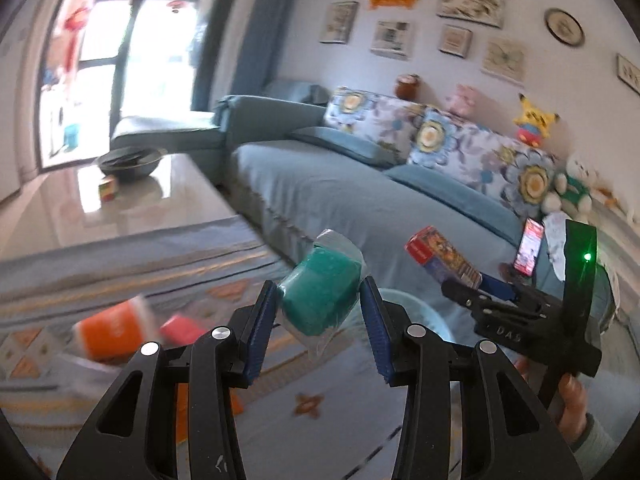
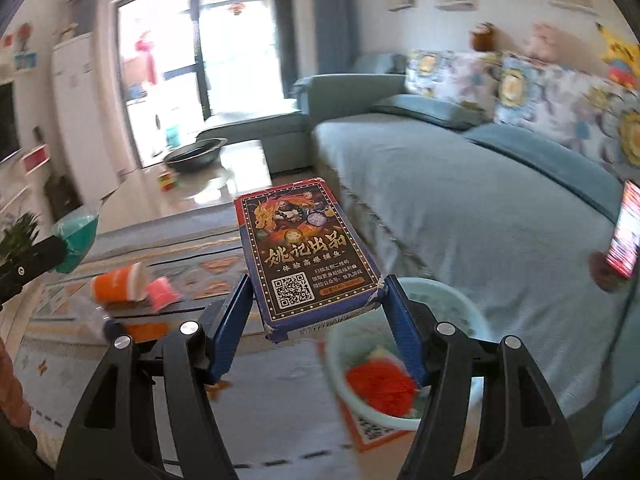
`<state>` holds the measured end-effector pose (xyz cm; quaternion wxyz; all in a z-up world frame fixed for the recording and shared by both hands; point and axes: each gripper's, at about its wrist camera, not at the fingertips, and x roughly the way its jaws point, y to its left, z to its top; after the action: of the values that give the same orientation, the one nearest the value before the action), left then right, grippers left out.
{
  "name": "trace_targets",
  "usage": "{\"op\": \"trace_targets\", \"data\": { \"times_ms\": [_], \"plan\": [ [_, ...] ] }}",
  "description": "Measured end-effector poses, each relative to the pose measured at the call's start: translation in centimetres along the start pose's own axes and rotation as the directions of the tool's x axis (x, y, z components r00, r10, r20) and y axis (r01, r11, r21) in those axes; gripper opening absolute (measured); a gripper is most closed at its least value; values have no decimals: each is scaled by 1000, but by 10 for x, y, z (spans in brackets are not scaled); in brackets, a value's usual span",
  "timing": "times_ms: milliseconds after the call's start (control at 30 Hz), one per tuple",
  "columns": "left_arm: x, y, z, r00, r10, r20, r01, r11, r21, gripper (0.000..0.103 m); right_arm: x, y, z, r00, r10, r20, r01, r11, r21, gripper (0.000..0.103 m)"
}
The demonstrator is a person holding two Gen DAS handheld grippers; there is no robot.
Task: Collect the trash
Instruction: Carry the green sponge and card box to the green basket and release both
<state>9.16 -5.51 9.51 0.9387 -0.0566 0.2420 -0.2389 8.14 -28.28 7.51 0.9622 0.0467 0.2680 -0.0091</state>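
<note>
My left gripper (image 1: 320,300) is shut on a green packet in clear wrap (image 1: 320,292), held above the rug; the packet also shows at the left of the right wrist view (image 2: 76,236). My right gripper (image 2: 316,300) is shut on a dark card box with a dragon print and QR code (image 2: 306,256), held above a pale green bin (image 2: 472,312). The box and right gripper (image 1: 452,284) also show in the left wrist view, right of the packet (image 1: 444,260). The bin (image 1: 416,312) lies below both. It holds red trash (image 2: 380,384).
An orange cup (image 2: 116,284) and a pink cup (image 2: 160,292) lie on the patterned rug (image 2: 200,272). A blue sofa (image 2: 460,200) is at right with a phone (image 2: 624,232) on it. A glossy coffee table (image 2: 208,184) with a dark bowl (image 2: 196,154) stands behind.
</note>
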Motion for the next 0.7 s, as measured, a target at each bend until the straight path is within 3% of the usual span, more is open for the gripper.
{"op": "trace_targets", "data": {
  "times_ms": [133,333,633,700],
  "plan": [
    [39,-32,6,998,-45,-32,45,999,16,41,10,-40,-5,998,-55,-28,57,997,57,62],
    [103,-63,3,990,-83,-117,88,995,39,41,46,-90,-24,984,-106,-144,126,982,140,63],
    [181,-71,-25,956,-104,-273,111,994,11,44,102,-111,-60,950,-101,-297,157,972,173,64],
    [192,-67,-32,950,-101,-295,104,995,-7,50,111,-112,-64,944,-98,-316,159,972,174,65]
  ]
}}
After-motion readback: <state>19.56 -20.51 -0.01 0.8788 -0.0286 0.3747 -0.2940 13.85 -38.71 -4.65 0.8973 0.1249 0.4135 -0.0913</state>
